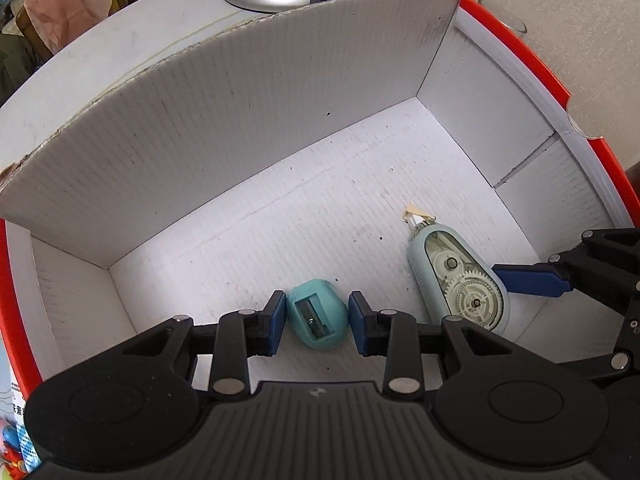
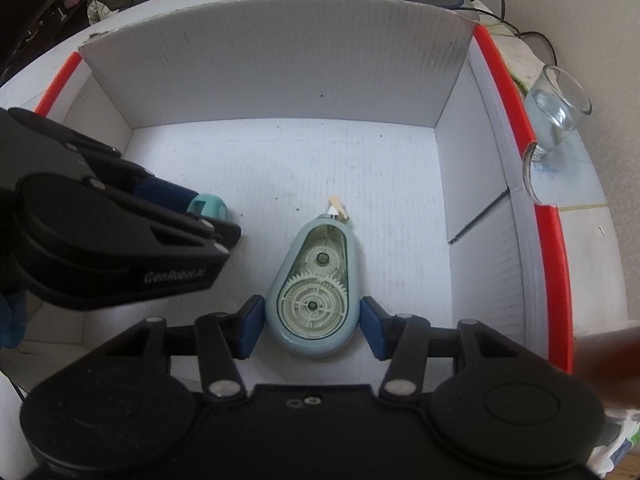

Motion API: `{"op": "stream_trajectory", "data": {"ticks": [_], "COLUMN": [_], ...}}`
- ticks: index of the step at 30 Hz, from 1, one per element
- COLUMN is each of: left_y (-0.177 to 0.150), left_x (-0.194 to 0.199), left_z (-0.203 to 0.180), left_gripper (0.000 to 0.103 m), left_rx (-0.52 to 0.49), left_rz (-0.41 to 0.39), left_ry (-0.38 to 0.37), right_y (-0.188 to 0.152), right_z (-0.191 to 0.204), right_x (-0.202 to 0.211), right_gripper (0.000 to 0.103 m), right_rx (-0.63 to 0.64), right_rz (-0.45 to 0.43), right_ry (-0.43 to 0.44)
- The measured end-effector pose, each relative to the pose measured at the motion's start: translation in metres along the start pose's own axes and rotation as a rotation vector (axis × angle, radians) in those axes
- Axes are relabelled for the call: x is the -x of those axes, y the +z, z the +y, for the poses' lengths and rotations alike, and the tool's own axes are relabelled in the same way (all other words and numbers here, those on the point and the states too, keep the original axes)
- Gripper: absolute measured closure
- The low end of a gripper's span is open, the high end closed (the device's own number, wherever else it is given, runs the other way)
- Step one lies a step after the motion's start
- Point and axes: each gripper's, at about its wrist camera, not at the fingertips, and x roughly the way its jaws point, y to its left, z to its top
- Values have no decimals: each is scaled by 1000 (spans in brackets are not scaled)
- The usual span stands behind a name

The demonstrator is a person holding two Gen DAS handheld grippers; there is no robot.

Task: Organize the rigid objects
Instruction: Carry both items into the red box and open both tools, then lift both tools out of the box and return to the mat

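Teal egg-shaped pencil sharpener, pale blue correction tape dispenser flat beside it, both in box

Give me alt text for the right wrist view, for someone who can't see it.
The right tool grips a correction tape dispenser inside a white box. At left, the left tool holds a teal sharpener. A glass stands outside the box.

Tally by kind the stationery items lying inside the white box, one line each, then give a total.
Pencil sharpener: 1
Correction tape dispenser: 1
Total in the box: 2
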Motion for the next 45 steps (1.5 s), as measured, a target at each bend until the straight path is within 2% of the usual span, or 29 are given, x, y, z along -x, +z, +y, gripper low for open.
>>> {"op": "stream_trajectory", "data": {"ticks": [3, 8, 20, 31, 36, 38, 39, 41, 45], "left_y": [-2, -3, -26, -63, -86, -95, -99, -109, -128], "left_x": [3, 14, 67, 125, 148, 156, 159, 168, 183], "left_z": [1, 1, 1, 3, 4, 4, 4, 5, 4], "left_gripper": [69, 58, 58, 58, 58, 57, 55, 43, 42], "left_rx": [5, 25, 65, 81, 83, 92, 100, 111, 122], "left_rz": [-9, -58, -209, -362, -421, -443, -452, -477, -517], "left_ry": [10, 29, 30, 47, 57, 66, 67, 68, 82], "right_y": [1, 0, -10, -24, -34, -40, -43, -48, -59], "right_z": [0, 1, 10, 19, 24, 27, 29, 33, 38], "right_x": [1, 8, 44, 83, 98, 104, 106, 111, 120], "right_gripper": [51, 46, 44, 41, 37, 30, 30, 29, 27], "right_rx": [1, -11, -11, -33, -47, -47, -47, -50, -55], "right_rz": [-3, -27, -126, -252, -300, -318, -327, -340, -381], "right_ry": [-6, 3, 13, 33, 48, 56, 55, 65, 65]}}
